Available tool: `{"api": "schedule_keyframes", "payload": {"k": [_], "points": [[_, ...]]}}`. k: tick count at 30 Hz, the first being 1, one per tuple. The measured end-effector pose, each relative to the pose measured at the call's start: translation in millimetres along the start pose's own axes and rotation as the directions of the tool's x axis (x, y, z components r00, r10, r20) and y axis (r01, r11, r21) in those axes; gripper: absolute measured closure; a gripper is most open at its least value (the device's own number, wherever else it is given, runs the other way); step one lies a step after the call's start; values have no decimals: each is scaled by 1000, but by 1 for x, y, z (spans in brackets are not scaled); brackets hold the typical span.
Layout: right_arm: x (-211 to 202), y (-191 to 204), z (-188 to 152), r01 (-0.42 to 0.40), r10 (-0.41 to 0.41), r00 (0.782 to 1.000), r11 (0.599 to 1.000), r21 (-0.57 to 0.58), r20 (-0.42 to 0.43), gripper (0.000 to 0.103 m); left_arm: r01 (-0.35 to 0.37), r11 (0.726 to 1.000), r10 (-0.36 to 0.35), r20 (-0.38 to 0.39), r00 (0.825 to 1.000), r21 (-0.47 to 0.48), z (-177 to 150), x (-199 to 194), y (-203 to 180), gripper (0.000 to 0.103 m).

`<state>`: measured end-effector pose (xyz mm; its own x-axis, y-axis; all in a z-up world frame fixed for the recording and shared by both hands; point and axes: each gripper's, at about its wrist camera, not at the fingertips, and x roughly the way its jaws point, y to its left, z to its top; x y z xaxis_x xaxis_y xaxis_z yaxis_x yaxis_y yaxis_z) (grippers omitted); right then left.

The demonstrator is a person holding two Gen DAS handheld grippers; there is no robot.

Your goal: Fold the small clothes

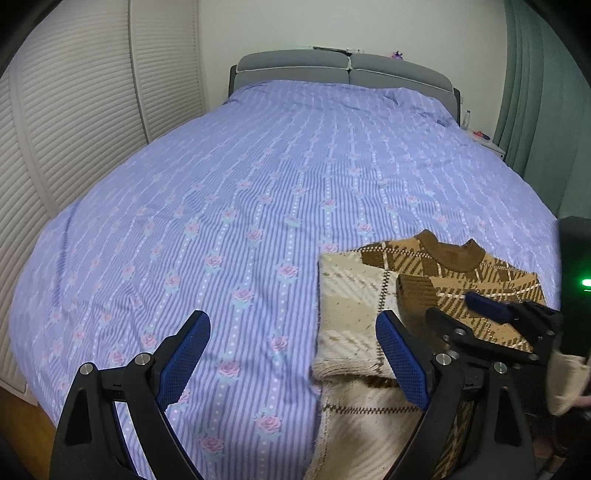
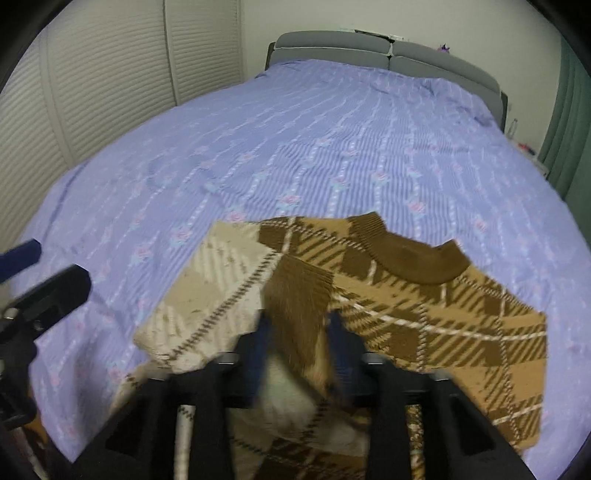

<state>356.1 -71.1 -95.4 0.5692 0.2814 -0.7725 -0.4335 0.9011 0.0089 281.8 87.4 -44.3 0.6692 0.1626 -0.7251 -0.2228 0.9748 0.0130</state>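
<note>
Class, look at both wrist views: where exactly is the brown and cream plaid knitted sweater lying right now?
The brown and cream plaid knitted sweater lies on the near right part of the purple striped floral bedspread; the right gripper is closed on its folded sleeve, and the open left gripper is beside it.

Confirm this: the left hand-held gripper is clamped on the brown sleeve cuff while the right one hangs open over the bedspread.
Sides swapped. The right wrist view shows the right hand-held gripper shut on the brown sleeve cuff; the left hand-held gripper hangs open over the bedspread.

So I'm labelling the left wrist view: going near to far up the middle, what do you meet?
Left gripper with its jaws apart → striped floral bedspread → grey headboard → white wall.
</note>
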Motion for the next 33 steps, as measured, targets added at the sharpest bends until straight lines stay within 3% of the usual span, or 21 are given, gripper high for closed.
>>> {"api": "schedule_keyframes", "payload": {"k": [4,8,10,14,18,24,26,30,33], "points": [[-31,0,-8,-18,18,997,1000,3,70,50,24,1000,-24,11,1000,1,-2,-5,4,11],[-82,-26,-33,-26,14,986,997,73,164,34,143,990,-144,21,989,9,-6,-9,-2,11],[-101,-47,-51,21,-43,980,993,115,194,33,194,981,-194,13,981,10,-8,-8,-10,12],[-114,-96,-85,166,-193,972,969,184,137,33,311,948,-311,-5,950,72,-16,-1,-42,17],[-111,-143,-112,233,-257,965,936,263,58,33,345,931,-336,-85,938,122,-18,24,-71,28],[-95,-175,-138,240,-252,968,913,330,-9,33,384,922,-367,-208,907,46,-15,75,-86,31],[-88,-178,-142,234,-242,970,913,334,-19,33,415,910,-404,-239,883,-4,-15,88,-84,31],[-79,-182,-146,221,-227,974,911,347,-25,33,442,893,-449,-265,854,-88,-18,105,-80,31],[-72,-184,-145,206,-212,977,912,354,-24,33,451,887,-461,-266,847,-102,-23,113,-82,32]]}}
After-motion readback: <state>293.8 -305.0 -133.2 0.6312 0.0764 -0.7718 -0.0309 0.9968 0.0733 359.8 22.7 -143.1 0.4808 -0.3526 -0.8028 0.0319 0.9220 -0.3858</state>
